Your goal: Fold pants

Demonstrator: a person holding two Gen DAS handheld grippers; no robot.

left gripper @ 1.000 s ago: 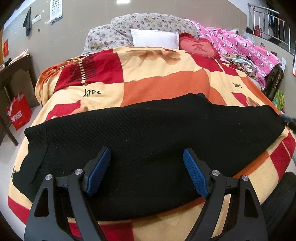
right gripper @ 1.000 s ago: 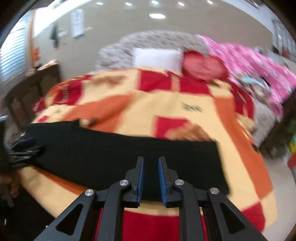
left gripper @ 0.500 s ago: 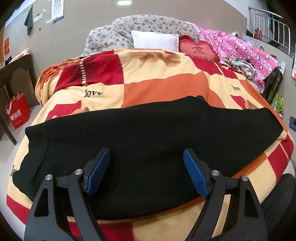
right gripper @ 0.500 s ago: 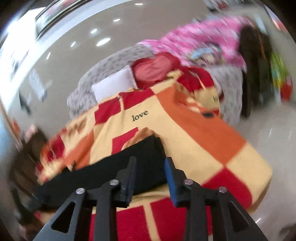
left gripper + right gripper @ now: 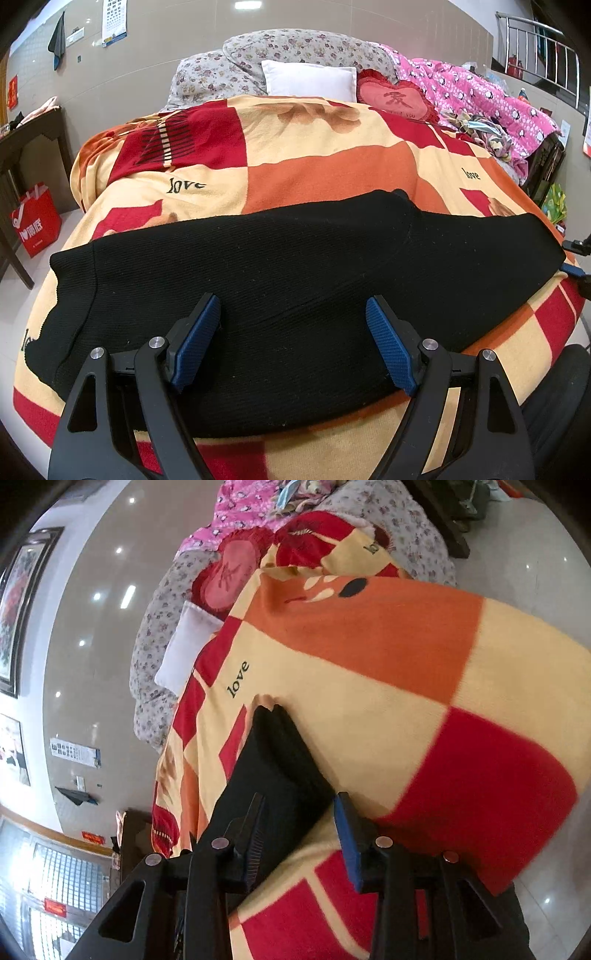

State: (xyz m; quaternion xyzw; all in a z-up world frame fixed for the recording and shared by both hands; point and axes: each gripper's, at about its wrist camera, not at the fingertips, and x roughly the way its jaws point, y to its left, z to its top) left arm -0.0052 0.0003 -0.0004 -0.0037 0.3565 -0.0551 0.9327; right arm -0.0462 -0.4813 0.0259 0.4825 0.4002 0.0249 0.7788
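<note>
Seen first through the left wrist view: black pants (image 5: 295,266) spread flat across the near half of a checked blanket (image 5: 325,162), running from nine o'clock to three o'clock, already doubled leg on leg by the look of it, one end near the left edge, the other near the right. Left gripper (image 5: 293,343) hovering at six o'clock over the near edge, jaws wide apart and released, nothing pinched between the blue pads (image 5: 388,347); probably parked there, ready to take the middle or near hem. Pillows and a heart cushion (image 5: 395,99) up at twelve o'clock, well clear of the work. At three o'clock, a sliver of the other tool beside the cloth's end. Next, through the right wrist view, rolled hard onto its side: right gripper (image 5: 299,834) at six o'clock, jaws opening, straddling the narrow end of the pants (image 5: 273,775), fabric lying between the fingers yet not visibly pressed. Likely turned that way to slide one finger under the edge for lifting it over.
</note>
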